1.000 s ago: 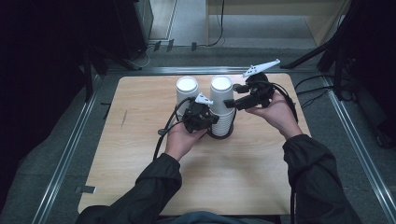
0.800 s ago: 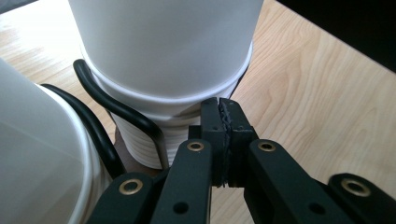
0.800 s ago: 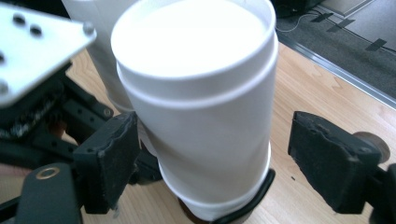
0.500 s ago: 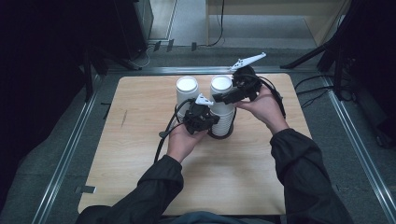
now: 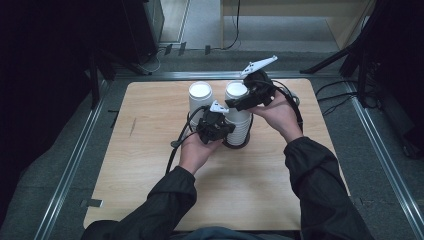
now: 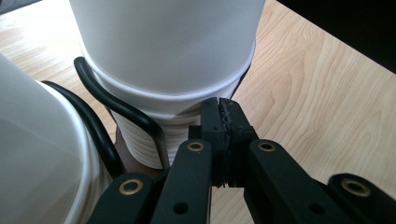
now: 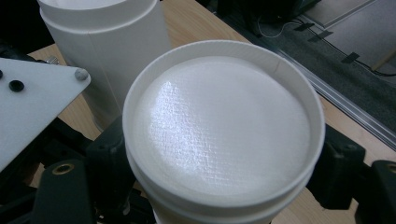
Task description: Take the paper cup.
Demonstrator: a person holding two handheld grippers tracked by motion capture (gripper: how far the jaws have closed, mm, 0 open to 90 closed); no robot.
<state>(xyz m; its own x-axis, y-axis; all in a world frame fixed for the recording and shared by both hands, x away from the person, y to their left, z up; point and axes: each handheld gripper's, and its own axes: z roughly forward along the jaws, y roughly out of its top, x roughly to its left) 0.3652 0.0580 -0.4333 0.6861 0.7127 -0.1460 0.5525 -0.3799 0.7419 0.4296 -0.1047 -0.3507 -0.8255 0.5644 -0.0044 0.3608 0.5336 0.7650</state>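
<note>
Since the earlier frames, the right gripper (image 5: 235,104) has been brought in from the right of the high view to the top of the nearer cup stack (image 5: 237,117), and its jaws have just been closing, with the stack's top cup between them. A wooden table (image 5: 150,165) is seen filling the middle of the high view, with a person's dark sleeves entering from the bottom edge. Two stacks of upside-down white paper cups are placed at upper centre, the second stack (image 5: 200,102) just to the left. In the right gripper view, the top cup (image 7: 219,140) is flanked by both jaws; whether the pads press on it cannot be told. The left gripper (image 6: 219,126) is pinched shut on a lower cup's rim (image 6: 191,109).
</note>
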